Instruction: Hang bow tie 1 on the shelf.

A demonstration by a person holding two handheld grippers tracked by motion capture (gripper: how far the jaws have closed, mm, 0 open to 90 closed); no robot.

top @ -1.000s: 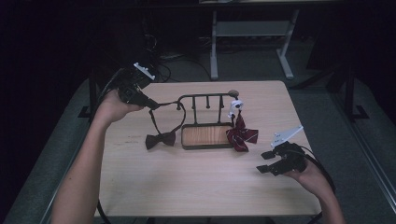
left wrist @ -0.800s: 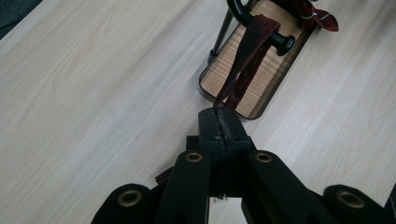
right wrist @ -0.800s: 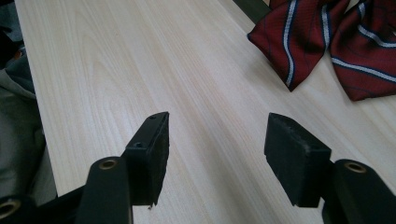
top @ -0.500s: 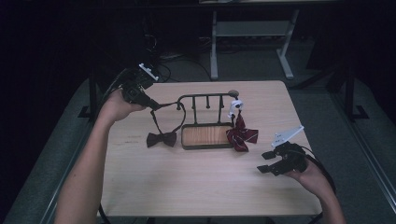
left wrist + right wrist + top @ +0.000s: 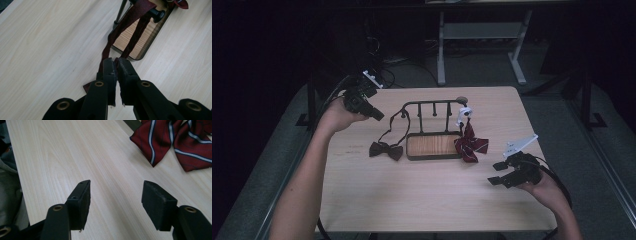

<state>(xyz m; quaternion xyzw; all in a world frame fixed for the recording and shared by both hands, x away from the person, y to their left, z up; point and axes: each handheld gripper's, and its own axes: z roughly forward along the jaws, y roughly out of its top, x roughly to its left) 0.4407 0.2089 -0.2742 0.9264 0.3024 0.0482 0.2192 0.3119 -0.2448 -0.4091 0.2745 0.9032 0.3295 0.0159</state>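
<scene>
Strap (image 5: 117, 40) of the dark bow tie (image 5: 386, 149) is pinched in the left claw (image 5: 377, 115) at upper left and looped over the rack (image 5: 432, 107), bow on the bench (image 5: 412, 200); striped tie (image 5: 471, 145) hung, right claw (image 5: 496, 174) wide, empty.

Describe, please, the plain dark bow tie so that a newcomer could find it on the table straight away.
Start at the black rack with a wooden base in the middle of the table. The plain dark bow tie lies flat just off its left end, its strap running up towards the left hand-held gripper. Unlike the striped red bow tie at the rack's right end, it has no stripes.
</scene>
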